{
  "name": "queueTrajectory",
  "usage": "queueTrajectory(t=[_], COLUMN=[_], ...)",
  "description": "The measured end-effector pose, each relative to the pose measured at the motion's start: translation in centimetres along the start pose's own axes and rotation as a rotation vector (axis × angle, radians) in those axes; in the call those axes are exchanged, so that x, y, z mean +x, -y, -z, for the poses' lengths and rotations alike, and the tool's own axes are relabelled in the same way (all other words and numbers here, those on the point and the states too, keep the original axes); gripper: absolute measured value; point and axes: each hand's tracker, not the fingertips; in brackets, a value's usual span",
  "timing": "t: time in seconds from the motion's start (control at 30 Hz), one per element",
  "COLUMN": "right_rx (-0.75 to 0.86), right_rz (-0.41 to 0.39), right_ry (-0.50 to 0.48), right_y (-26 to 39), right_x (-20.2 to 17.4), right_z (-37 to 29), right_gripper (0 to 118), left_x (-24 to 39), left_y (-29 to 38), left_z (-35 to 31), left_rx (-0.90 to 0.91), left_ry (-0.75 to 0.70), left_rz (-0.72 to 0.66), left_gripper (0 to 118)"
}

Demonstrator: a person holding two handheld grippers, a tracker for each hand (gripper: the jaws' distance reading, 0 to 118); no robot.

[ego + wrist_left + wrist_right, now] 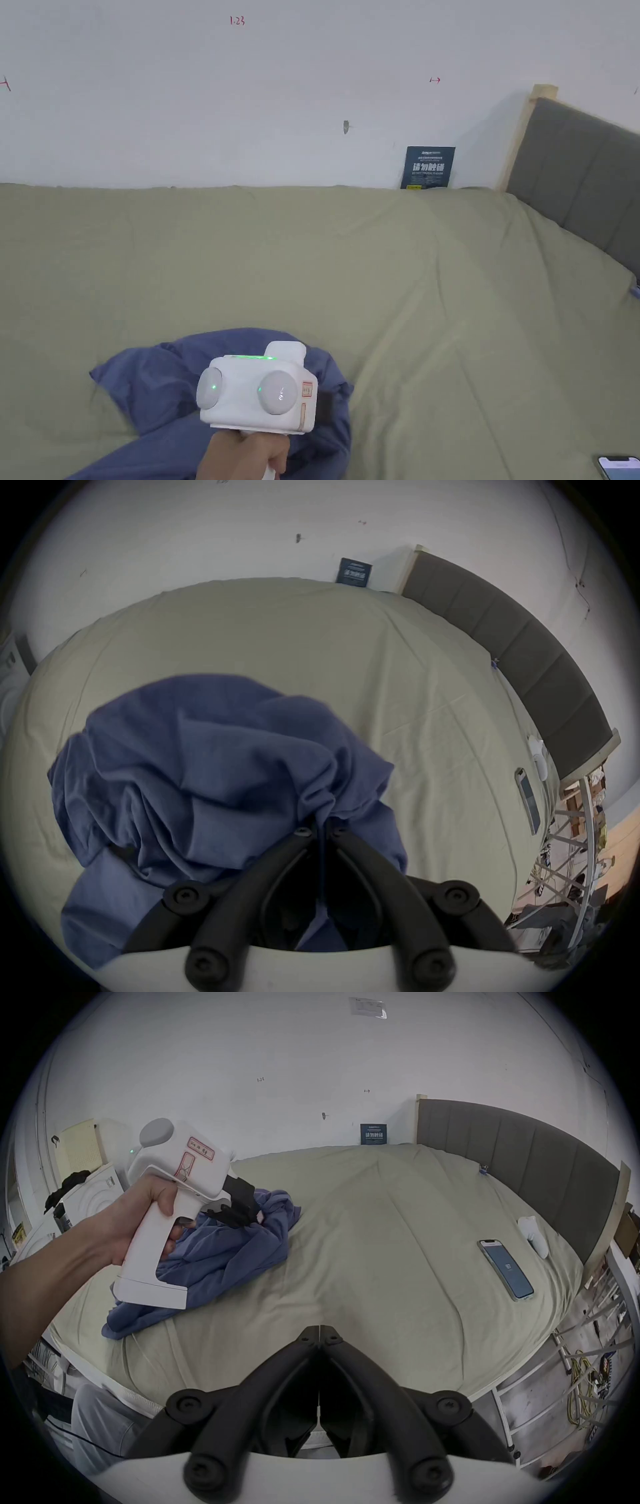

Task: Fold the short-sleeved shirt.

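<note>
Bedroom set up as a test room: bed (pixel 398 1234) with olive sheet ahead of the right tool (pixel 319 1333), grey padded headboard (pixel 540 1165) to its right, bare white wall (pixel 250 94) with red marks, metal racks (pixel 571 1390) and cables.

Bed sheet (pixel 406 281): wide bare stretch centre and far side, open for passage w/ no items on it. Obstructions: crumpled blue shirt (pixel 221 1255) heaped at near-left, left gripper (pixel 242 1208) pinching a fold of it. Phone (pixel 505 1274) and white object (pixel 533 1236) lie near right edge, beside headboard (pixel 519 1158). Wall closes off far side.
</note>
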Motion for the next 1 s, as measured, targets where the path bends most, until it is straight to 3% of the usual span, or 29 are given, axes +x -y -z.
queueTrajectory(t=[0.03,0.07,0.1,0.33,0.43,0.47,0.5,0.53,0.57,0.63,0.8,1.0], right_rx=[0.000,0.002,0.005,0.092,0.125,0.145,0.163,0.180,0.193,0.211,0.252,0.246], right_rz=[-0.002,-0.004,-0.007,-0.032,-0.045,-0.046,-0.050,-0.063,-0.074,-0.075,-0.078,-0.073], right_ry=[-0.005,-0.010,-0.013,-0.042,-0.049,-0.053,-0.050,-0.048,-0.038,-0.035,-0.042,-0.048], right_y=[0.0,-0.1,-0.3,-1.5,-2.2,-2.3,-2.5,-2.6,-2.7,-2.9,-2.7,-2.1], right_x=[-0.2,-0.3,-0.5,-1.5,-1.7,-1.7,-1.8,-1.9,-2.0,-2.1,-2.3,-2.7], right_z=[0.0,-0.1,-0.3,-2.6,-3.7,-4.2,-4.7,-5.1,-5.6,-6.3,-7.8,-8.2], right_gripper=[0,0,0,0,0,0,0,0,0,0,0,0], left_x=[-0.4,-1.1,-1.8,-4.7,-6.5,-7.3,-7.9,-8.2,-8.7,-9.4,-10.4,-11.6], left_y=[0.0,0.6,1.2,5.4,9.0,10.3,11.6,12.8,14.3,17.2,22.1,22.4], left_z=[0.0,-1.1,-2.1,-14.1,-21.1,-23.3,-25.3,-26.8,-28.6,-31.5,-36.3,-35.3], left_rx=[-0.007,-0.024,-0.014,0.136,0.248,0.286,0.311,0.343,0.383,0.508,0.525,0.510], left_ry=[-0.022,-0.019,-0.005,-0.046,-0.092,-0.093,-0.106,-0.115,-0.134,-0.203,-0.270,-0.326], left_rz=[-0.014,-0.019,-0.018,-0.023,-0.032,-0.048,-0.064,-0.078,-0.071,-0.095,-0.065,-0.126], left_gripper=[108,115,110,107,90,74,54,20,0,0,0,0])
